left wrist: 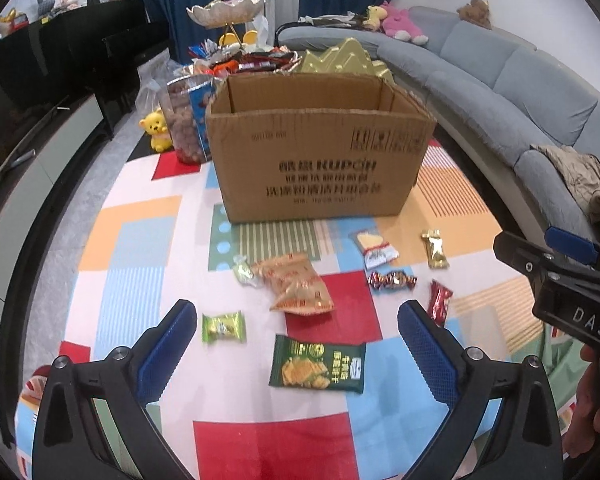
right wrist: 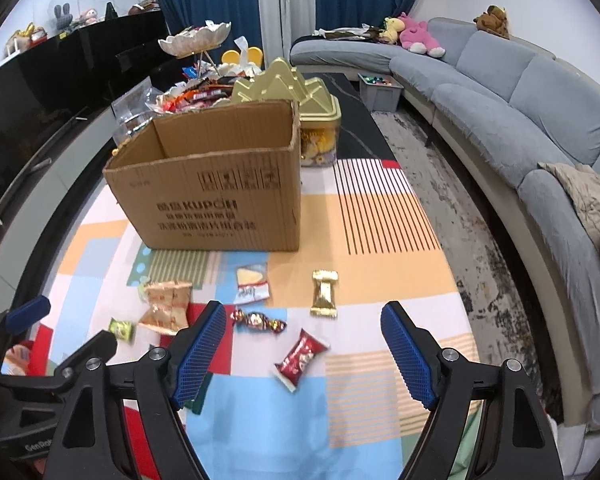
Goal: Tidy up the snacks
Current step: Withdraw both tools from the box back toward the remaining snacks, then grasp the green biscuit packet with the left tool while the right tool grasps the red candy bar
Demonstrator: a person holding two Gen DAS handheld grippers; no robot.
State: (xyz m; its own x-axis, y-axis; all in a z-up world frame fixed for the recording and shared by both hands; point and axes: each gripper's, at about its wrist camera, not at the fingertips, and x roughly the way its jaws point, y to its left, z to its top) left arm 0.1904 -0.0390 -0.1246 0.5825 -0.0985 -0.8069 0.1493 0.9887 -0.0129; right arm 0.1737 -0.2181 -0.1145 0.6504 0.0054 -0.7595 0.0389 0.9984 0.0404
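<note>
Loose snacks lie scattered on the bench just in front of an open cardboard box [left wrist: 320, 148]: a dark green packet [left wrist: 318, 368], a light green sweet [left wrist: 223, 326], an orange packet [left wrist: 298, 284], a red packet [right wrist: 300, 358], a twisted red-and-gold candy [right wrist: 258, 321], a gold wrapper [right wrist: 324, 294] and a clear packet with a yellow wedge [right wrist: 252, 282]. The bench wears a patchwork cloth [left wrist: 240, 448] of red, blue, orange and white blocks. Behind the box stand a gold-lidded tub [right wrist: 320, 136], a jar of brown balls [left wrist: 182, 120], a heap of wrapped sweets and a shell-shaped dish [left wrist: 226, 10]. A grey curved sofa [right wrist: 520, 112] with plush toys sits beyond the box, blue curtains behind.

The left claw [left wrist: 296, 344] is spread wide above the dark green packet, empty. The right claw [right wrist: 304, 356] is spread too, the red packet between its fingers, untouched.
</note>
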